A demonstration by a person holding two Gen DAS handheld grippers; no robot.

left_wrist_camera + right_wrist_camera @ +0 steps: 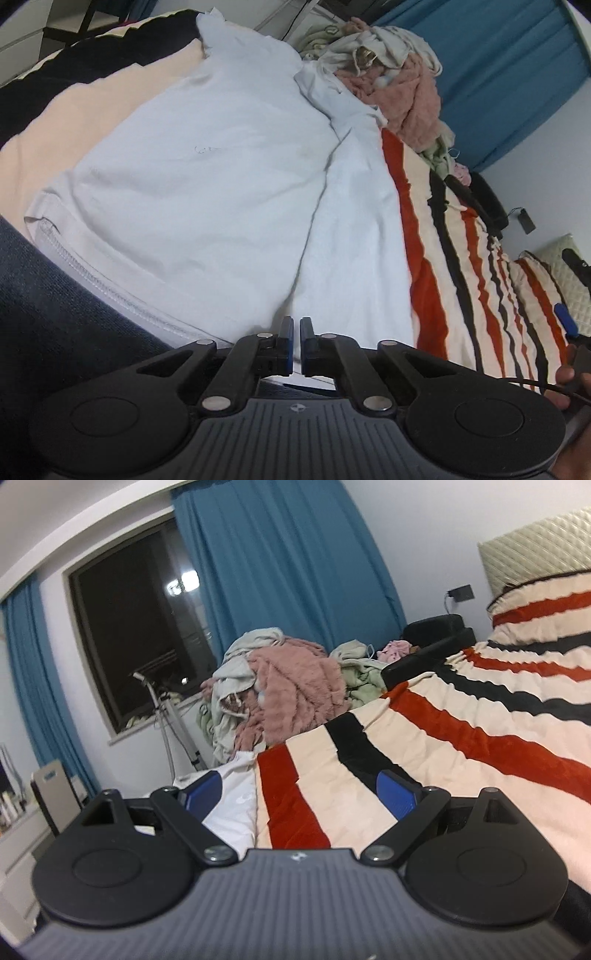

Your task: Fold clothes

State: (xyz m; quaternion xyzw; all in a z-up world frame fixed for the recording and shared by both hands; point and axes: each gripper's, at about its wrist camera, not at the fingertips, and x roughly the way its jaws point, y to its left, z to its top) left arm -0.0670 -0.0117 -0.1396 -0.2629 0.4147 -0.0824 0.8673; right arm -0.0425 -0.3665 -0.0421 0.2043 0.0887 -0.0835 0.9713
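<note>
The room is lit softly from above. The window is dark, with a white lamp glare toward eleven o'clock. Straight lines bend near every edge. The right wrist view looks a bit blurry, with dark corners.

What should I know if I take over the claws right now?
Left claw: shut, nothing visibly pinched, at the near edge of the white shirt.
Right claw: open and empty, low over the striped blanket, beside the shirt's edge.
The shirt lies spread on the blanket with one side flap folded over the middle. The pile of unfolded clothes waits at the far edge of the bed.
Done: seemingly a first fold.
Left: finish folding this shirt, then do the pile.
</note>
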